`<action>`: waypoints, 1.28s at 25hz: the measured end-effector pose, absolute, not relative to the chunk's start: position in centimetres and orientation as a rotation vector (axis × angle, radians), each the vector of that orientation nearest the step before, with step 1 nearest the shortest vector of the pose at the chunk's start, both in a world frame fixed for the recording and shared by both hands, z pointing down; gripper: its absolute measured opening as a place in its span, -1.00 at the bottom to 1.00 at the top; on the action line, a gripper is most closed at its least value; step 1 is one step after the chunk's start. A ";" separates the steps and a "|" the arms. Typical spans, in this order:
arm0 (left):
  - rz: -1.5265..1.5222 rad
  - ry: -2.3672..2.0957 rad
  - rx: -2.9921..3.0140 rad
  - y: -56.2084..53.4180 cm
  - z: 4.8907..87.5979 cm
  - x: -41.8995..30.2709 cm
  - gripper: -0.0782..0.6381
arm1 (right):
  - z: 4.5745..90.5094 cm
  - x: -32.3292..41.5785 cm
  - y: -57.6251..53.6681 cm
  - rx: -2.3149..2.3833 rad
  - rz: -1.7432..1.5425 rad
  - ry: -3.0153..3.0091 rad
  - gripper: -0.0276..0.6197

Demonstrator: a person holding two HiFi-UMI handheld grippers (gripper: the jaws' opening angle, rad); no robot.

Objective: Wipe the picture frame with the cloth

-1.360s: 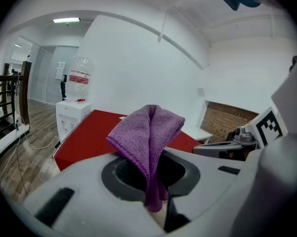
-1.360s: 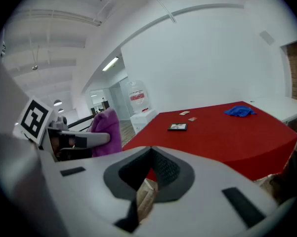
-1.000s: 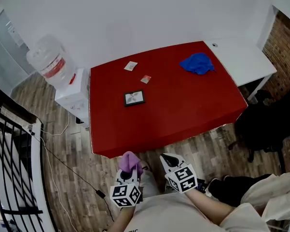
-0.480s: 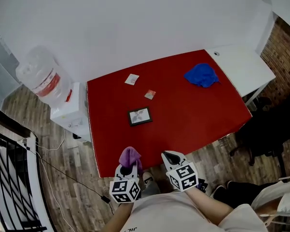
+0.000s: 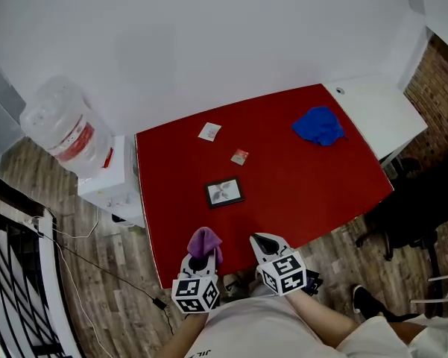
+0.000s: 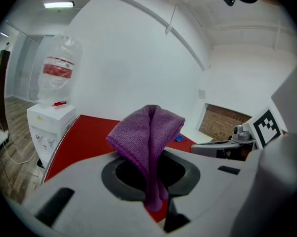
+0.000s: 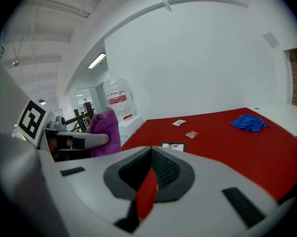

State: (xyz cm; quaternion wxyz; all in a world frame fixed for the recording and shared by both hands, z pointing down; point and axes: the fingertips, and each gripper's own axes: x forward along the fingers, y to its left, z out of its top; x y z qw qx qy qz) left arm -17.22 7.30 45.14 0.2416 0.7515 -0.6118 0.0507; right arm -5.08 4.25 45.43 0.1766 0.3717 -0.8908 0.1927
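A small black picture frame point(image 5: 225, 192) lies flat on the red table point(image 5: 313, 177), left of its middle; the right gripper view shows the picture frame point(image 7: 173, 146) just beyond the jaws. My left gripper point(image 5: 202, 257) is shut on a purple cloth point(image 5: 205, 243), which stands up between the jaws as the purple cloth point(image 6: 147, 137) in the left gripper view. My right gripper point(image 5: 263, 245) is shut with nothing in it. Both grippers hang at the table's near edge, short of the frame.
A blue cloth point(image 5: 319, 126) lies at the table's far right. Two small paper packets point(image 5: 209, 132) point(image 5: 240, 156) lie beyond the frame. A water dispenser with a bottle point(image 5: 63, 131) stands left of the table. A white desk point(image 5: 376, 110) adjoins the right side.
The view has moved forward: the table and frame now sit closer to both grippers, which reach its near edge. The grip on the purple cloth is unchanged.
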 end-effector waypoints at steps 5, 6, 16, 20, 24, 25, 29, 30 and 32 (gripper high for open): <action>0.123 -1.706 2.023 5.2 45.0 -17.5 -0.61 | 45.3 -5.6 2.0 0.995 0.533 -2.533 -0.90; 0.122 -1.711 2.018 4.8 45.0 -17.5 -0.61 | 45.3 -5.7 1.6 0.982 0.528 -2.533 -0.90; 0.145 -1.737 1.988 1.8 45.6 -17.5 -0.61 | 46.0 -5.7 -1.6 0.943 0.542 -2.533 -0.90; 0.207 -1.744 2.005 0.6 46.5 -17.8 -0.61 | 46.6 -5.7 -2.7 0.941 0.537 -2.526 -0.90; 0.301 -1.745 2.048 -1.5 47.7 -18.6 -0.61 | 48.3 -6.1 -4.1 0.946 0.529 -2.502 -0.90; 0.327 -1.746 2.060 -2.1 48.0 -18.8 -0.61 | 48.8 -6.2 -4.4 0.945 0.532 -2.495 -0.90; 0.440 -1.738 2.113 -5.2 49.6 -20.0 -0.61 | 50.2 -6.6 -5.3 0.939 0.561 -2.484 -0.90; 0.496 -1.731 2.137 -6.2 50.2 -20.3 -0.61 | 50.5 -6.8 -5.5 0.937 0.569 -2.483 -0.90; 0.673 -1.703 2.197 -8.2 52.0 -20.8 -0.61 | 51.1 -7.1 -5.7 0.931 0.584 -2.480 -0.90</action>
